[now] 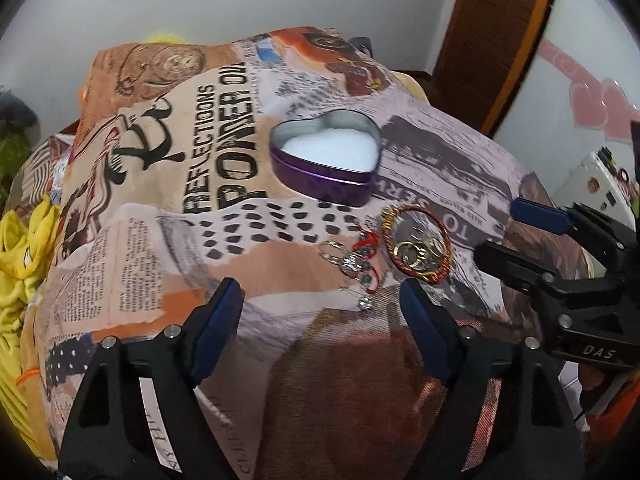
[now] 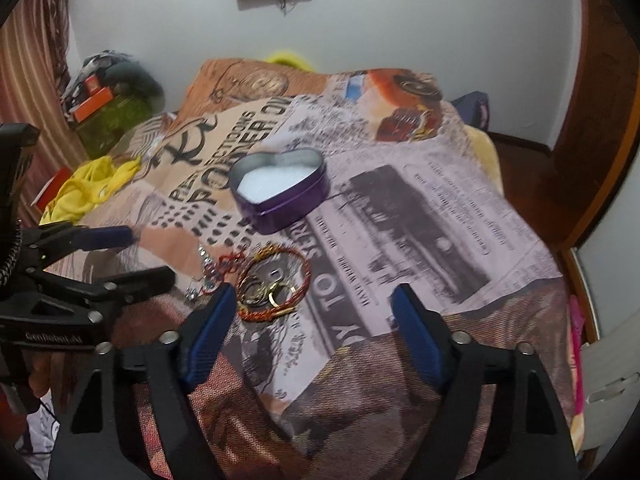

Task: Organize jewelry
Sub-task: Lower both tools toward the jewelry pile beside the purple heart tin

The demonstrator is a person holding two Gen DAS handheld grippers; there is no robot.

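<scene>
A heart-shaped purple tin (image 1: 325,166), lid off and lined with white padding, sits near the middle of a bed covered by a newspaper-print bedspread (image 1: 168,184), and the jewelry lies loose on the cloth just on the near side of it, between the tin and the two grippers. The pile has two parts: a red-and-gold bangle (image 1: 416,242) with gold rings (image 1: 412,250) resting inside its circle, and just beside it, toward the left gripper's side, a red cord tangle with silver earrings (image 1: 354,262) and a small sparkling stud (image 1: 366,303). The left gripper (image 1: 322,320) hangs low over the bedspread with its jaws spread wide and nothing between them; the earring cluster lies straight ahead of it, just beyond the fingertips, while the bangle lies ahead and toward its right fingertip. The right gripper (image 2: 314,320) also has its jaws wide apart and empty, but the bangle (image 2: 274,284) sits off by its left fingertip rather than centred, so the gap faces mostly bare print. In my judgement the left gripper is better lined up for the small pieces, and either could take the bangle, which lies flat, so a jaw would need to catch its rim. The tin (image 2: 280,188) lies farther ahead of both, beyond the pile.
</scene>
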